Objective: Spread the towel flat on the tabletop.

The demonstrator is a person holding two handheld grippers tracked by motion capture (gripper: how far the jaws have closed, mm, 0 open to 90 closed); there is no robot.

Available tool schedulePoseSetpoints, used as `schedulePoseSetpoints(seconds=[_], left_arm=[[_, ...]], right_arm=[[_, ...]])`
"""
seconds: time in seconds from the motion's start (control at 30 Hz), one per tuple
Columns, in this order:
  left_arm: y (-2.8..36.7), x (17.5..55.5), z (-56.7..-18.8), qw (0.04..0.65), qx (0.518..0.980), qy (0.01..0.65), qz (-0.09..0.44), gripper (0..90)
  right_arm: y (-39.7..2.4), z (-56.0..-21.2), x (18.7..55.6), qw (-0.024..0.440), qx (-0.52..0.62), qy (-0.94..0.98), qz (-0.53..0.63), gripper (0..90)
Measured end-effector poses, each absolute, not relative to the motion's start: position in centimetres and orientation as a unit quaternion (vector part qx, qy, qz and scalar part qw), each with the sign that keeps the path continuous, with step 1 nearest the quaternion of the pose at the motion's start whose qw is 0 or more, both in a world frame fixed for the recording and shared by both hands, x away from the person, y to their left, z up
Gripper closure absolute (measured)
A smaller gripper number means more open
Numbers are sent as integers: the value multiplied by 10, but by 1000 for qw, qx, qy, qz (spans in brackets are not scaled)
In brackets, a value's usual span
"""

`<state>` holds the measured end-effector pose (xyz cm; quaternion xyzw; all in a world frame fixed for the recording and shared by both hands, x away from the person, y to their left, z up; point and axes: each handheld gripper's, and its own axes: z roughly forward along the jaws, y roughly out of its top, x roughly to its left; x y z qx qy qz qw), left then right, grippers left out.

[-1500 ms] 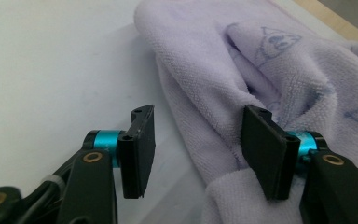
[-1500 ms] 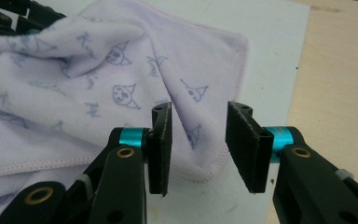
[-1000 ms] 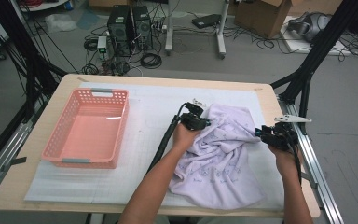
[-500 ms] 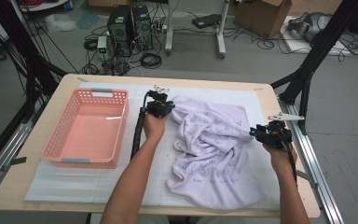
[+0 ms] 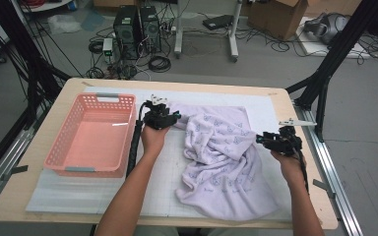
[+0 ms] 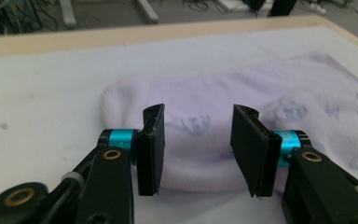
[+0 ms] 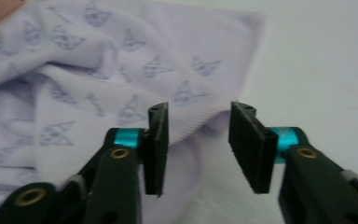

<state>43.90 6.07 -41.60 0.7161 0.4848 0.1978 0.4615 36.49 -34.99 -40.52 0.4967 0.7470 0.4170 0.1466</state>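
Left gripper view: towel lies beyond spread, just-opened jaws, unpinched.

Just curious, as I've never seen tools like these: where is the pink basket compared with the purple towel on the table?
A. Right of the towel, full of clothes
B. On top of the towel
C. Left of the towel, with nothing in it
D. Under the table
C: in the high view the pink basket sits left of the lavender towel, apart from it, and its inside is bare.
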Motion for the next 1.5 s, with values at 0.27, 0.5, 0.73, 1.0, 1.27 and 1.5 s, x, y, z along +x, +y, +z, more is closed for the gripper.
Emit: schedulePoseSetpoints(seconds=[0.27, 0.5, 0.73, 1.0, 1.27, 1.5], left_arm=[[59, 426, -417, 483, 713, 468, 196, 535], [59, 422, -421, 478, 726, 462, 176, 498], [51, 412, -426, 487, 745, 431, 151, 514], [42, 401, -434, 497, 763, 400, 102, 505], [16, 389, -446, 473, 799, 368, 57, 464], [14, 391, -448, 442, 798, 400, 87, 800]], right_arm=[[-306, -426, 383, 129, 461, 795, 372, 854], [-310, -401, 412, 273, 438, 800, 306, 877], [-338, -386, 427, 407, 504, 725, 236, 868], [-335, -387, 413, 328, 498, 727, 340, 649], [-333, -384, 373, 287, 461, 741, 395, 585], [-335, -391, 355, 276, 445, 758, 388, 583]])
